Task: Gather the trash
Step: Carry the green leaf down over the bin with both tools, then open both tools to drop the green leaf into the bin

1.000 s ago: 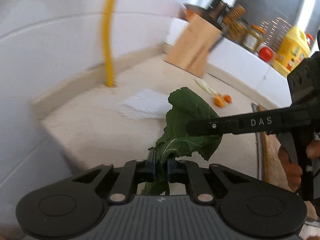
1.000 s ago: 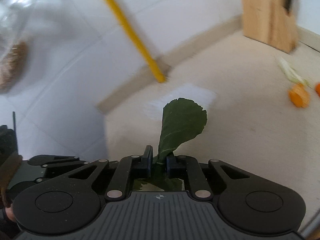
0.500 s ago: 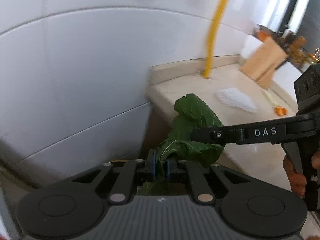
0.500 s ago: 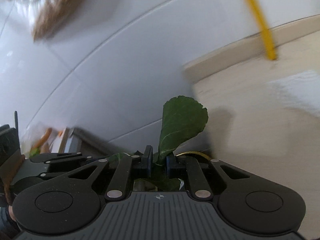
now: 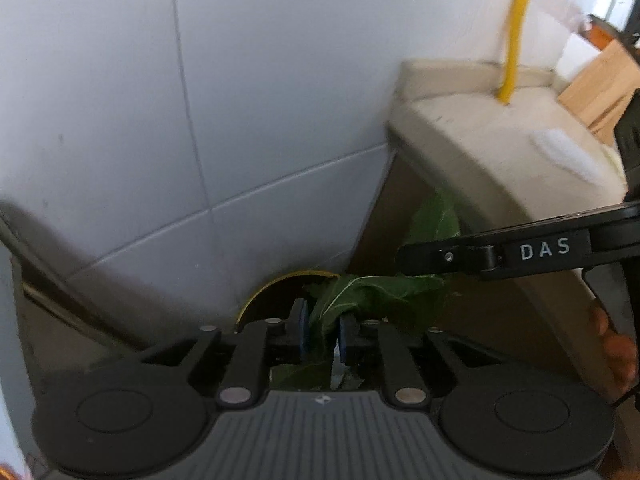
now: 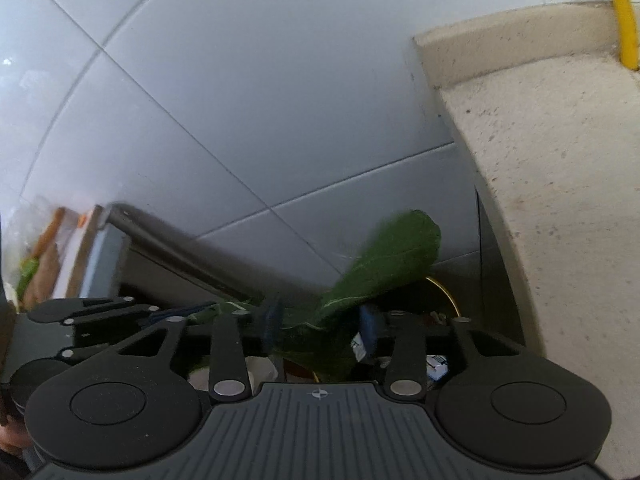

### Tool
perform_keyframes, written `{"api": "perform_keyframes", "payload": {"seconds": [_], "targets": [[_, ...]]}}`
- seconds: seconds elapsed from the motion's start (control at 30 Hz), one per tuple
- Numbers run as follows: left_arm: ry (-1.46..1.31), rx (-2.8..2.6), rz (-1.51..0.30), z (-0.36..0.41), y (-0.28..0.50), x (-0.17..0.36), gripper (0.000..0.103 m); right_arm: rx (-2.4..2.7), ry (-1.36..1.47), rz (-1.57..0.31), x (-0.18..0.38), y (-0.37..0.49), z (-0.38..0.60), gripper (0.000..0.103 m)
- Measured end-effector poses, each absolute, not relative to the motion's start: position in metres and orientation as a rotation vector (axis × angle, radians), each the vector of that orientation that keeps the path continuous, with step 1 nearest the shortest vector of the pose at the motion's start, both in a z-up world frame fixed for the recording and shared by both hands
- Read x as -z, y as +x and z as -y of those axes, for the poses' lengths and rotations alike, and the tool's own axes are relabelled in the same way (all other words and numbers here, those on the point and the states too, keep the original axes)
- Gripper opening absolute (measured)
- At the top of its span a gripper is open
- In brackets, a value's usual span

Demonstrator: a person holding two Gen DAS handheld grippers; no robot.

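Both grippers point down past the end of the beige counter (image 6: 560,168) at a yellow-rimmed bin (image 5: 280,280) by the white tiled wall (image 5: 200,100). Left gripper (image 5: 323,334): jaws opening, gap still narrow, a crumpled green leaf (image 5: 360,292) between the blue pads (image 5: 304,332); contact on both pads unclear. Right gripper (image 6: 322,328): jaws opening, about halfway apart, its own green leaf (image 6: 384,264) tilting between them over the bin, no longer pinched. A yellow pipe (image 5: 516,32) stands at the counter's back edge.
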State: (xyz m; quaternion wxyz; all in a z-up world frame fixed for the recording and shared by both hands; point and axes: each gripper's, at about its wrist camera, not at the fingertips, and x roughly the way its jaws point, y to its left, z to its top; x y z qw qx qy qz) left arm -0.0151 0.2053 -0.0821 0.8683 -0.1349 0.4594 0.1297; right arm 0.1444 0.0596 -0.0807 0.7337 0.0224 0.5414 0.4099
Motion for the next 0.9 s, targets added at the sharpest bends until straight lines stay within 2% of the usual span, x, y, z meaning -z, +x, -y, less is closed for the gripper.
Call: {"api": "perform_keyframes", "payload": {"seconds": [0.07,0.13,0.2,0.3,0.53,0.9], "targets": [[-0.284,-0.286,-0.988,-0.208,-0.012,0.091,0.013,-0.89,0.041,-1.207,0.09,0.147,-0.066,0.055],[-0.282,-0.292,-1.018,-0.211,-0.005,0.099,0.021,-0.878,0.033,-1.222,0.099,0.149,-0.074,0.057],[-0.279,-0.301,-1.032,-0.212,0.001,0.105,0.024,-0.886,0.021,-1.249,0.108,0.151,-0.082,0.065],[-0.262,-0.302,-1.05,-0.212,0.006,0.11,0.025,-0.875,0.001,-1.259,0.117,0.153,-0.089,0.065],[-0.293,-0.294,-1.076,-0.219,0.01,0.121,0.036,-0.834,-0.012,-1.33,0.142,0.157,-0.101,0.07],[-0.336,-0.273,-1.092,-0.226,0.026,0.129,0.037,-0.756,0.011,-1.301,0.146,0.156,-0.094,0.073]]}}
